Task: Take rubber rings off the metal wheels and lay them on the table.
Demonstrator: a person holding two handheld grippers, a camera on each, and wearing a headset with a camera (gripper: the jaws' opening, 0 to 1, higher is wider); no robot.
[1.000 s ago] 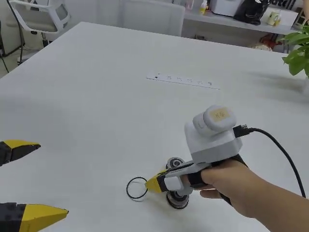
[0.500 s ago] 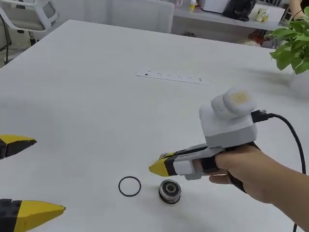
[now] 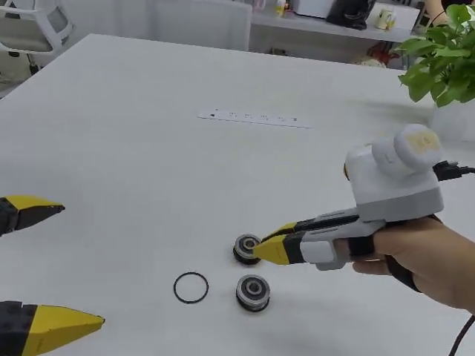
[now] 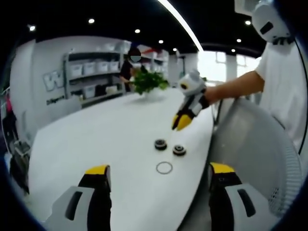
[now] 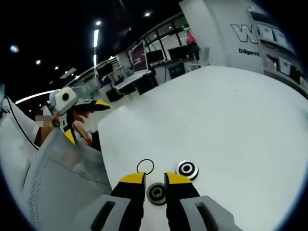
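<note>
A loose black rubber ring (image 3: 191, 288) lies flat on the white table (image 3: 148, 148). Right of it stand two small metal wheels: the near wheel (image 3: 253, 292) and the far wheel (image 3: 244, 248). A hand holds my right gripper (image 3: 267, 243) just above the far wheel, its yellow jaws only a narrow gap apart with nothing between them. In the right gripper view, the near wheel (image 5: 156, 192) shows through the gap of my right gripper (image 5: 154, 177); the ring (image 5: 145, 166) and the far wheel (image 5: 187, 169) lie beyond. My left gripper (image 3: 82, 265) stands wide open at the lower left, well away from the ring (image 4: 164, 167).
A white power strip (image 3: 256, 117) lies across the table's middle. At the far right corner stands a potted plant (image 3: 441, 52), and a chair (image 3: 30, 30) sits beyond the far left edge. A shelf with appliances runs along the back.
My right gripper has lifted off the wheels and drawn back to the right, so both wheels show. The ring stays flat on the table. The left gripper has held still.
</note>
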